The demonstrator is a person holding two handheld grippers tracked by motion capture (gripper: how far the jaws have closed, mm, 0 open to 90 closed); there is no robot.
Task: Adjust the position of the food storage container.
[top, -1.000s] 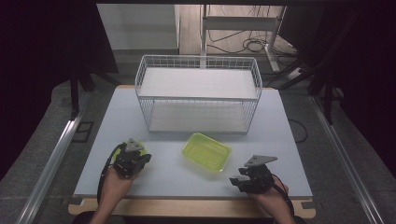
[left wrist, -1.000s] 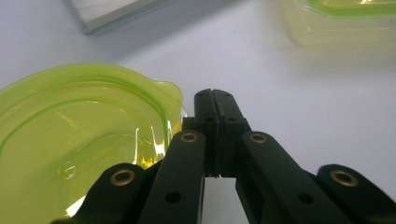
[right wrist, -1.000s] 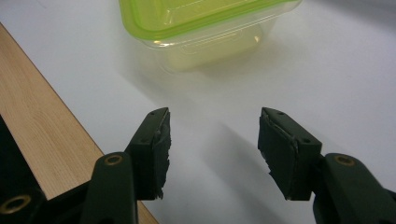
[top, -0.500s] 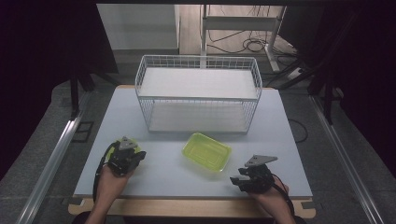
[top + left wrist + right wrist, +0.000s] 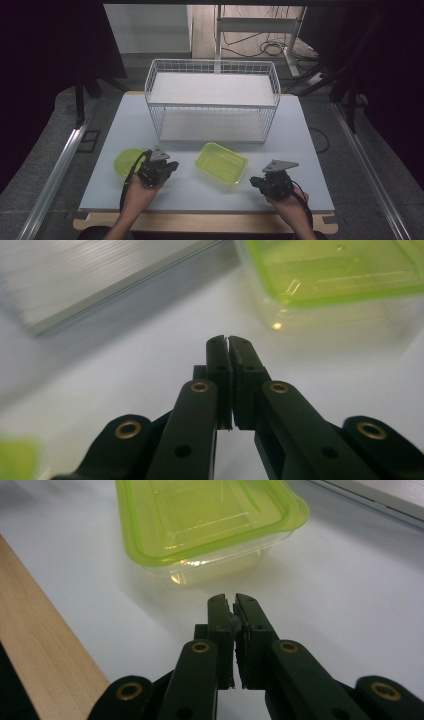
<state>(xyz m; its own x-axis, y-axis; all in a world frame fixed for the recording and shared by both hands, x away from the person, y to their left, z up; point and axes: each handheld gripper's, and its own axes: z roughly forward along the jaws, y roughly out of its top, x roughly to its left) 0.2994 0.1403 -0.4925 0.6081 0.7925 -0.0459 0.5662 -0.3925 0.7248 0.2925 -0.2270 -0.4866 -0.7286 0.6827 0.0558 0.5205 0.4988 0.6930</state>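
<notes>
We see the rectangular green-lidded container [image 5: 221, 162] lying on the table [image 5: 310, 150] between both grippers, its long axis running from far-left to near-right. The left gripper [image 5: 167, 166] is clenched on nothing; the right gripper [image 5: 256, 182] has just closed, pads empty, pointing at the container.

No legible text, label, brand, number or sign was present on any surface in view.
</notes>
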